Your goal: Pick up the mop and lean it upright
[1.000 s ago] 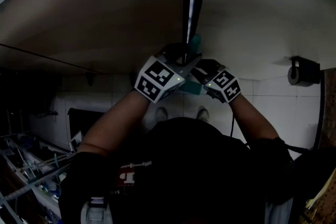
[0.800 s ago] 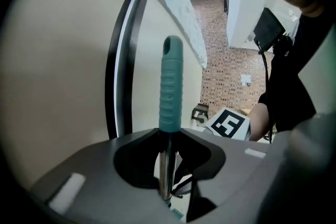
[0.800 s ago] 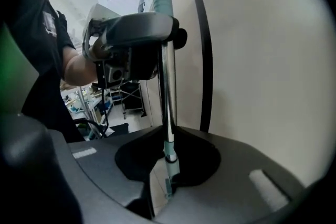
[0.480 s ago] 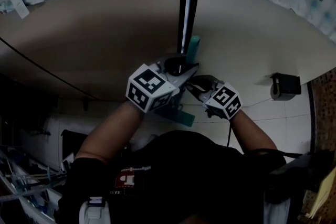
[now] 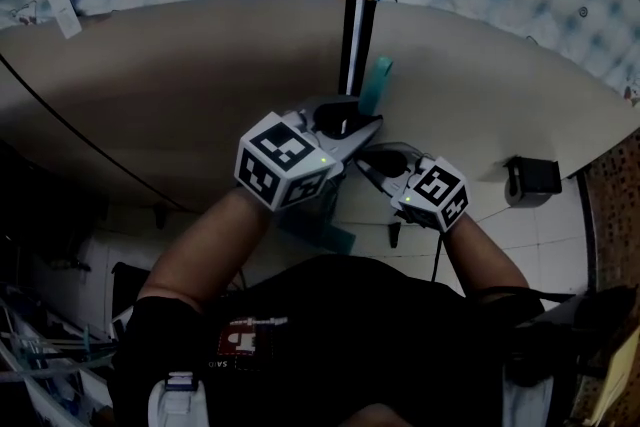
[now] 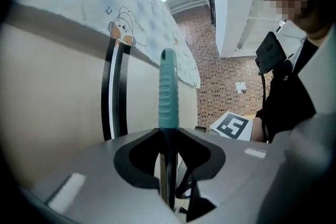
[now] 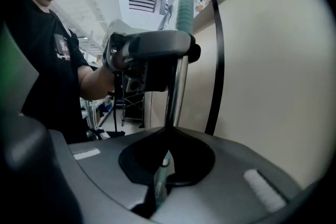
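left gripper [image 6: 168, 139] above, right gripper [image 7: 168, 134] below, each clamped on the upright mop handle [image 6: 168, 92] beside a beige wall [image 5: 180, 85]

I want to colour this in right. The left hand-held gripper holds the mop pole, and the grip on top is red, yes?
Not quite. The grip on top is teal, not red, as the left gripper view shows. The left hand-held gripper does hold the mop pole.
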The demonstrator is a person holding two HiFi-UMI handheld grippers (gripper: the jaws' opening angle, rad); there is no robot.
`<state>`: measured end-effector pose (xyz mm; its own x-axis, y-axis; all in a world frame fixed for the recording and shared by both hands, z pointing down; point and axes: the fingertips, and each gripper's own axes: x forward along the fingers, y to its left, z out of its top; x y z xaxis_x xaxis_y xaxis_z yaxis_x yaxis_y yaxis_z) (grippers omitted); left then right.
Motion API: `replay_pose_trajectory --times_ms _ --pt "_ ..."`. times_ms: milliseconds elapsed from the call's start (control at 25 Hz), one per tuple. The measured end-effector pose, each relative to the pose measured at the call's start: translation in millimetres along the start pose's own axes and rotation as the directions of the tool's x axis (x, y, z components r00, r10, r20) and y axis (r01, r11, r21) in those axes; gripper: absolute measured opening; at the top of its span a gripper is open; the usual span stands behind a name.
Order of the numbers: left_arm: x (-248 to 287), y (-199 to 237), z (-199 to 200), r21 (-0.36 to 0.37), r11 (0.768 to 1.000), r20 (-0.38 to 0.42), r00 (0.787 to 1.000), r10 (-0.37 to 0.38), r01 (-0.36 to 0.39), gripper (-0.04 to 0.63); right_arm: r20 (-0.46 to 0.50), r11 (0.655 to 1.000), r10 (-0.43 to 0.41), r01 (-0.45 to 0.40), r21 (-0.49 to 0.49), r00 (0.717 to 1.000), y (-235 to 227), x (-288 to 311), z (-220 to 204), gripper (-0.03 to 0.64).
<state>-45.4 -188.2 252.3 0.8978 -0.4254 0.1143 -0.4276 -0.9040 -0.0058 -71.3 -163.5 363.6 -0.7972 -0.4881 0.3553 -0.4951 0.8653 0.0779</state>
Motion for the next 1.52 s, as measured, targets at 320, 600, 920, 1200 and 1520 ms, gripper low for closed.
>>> replay_pose_trajectory --times_ms 320,600,920,1200,1520 --pt "0 16 23 -0.024 0.999 0.027 0.999 0.032 -0.031 0.101 0.123 0.997 -0.079 0.076 0.030 0.989 -20 -6 34 0.015" --pt "-3 23 41 -0.045 0.998 0.043 0.998 0.041 -0.039 0.101 0.141 0.989 -0.062 0.042 0.142 0.988 -37 -6 27 0.081" --pt "-6 20 51 -0.039 0.999 0.055 0.998 0.033 -0.031 0.101 0.182 0.979 0.001 -0.037 0.199 0.983 -30 -10 35 0.128" --pt "-7 2 61 -0.014 1.000 0.068 0.998 0.012 -0.011 0.101 0.105 0.995 0.006 -0.016 0.095 0.994 -12 -1 29 0.132" --pt "-12 -9 68 -0.014 1.000 0.081 0.997 -0.003 0.004 0.101 0.116 0.996 0.017 -0.027 0.089 0.993 -4 -8 31 0.112"
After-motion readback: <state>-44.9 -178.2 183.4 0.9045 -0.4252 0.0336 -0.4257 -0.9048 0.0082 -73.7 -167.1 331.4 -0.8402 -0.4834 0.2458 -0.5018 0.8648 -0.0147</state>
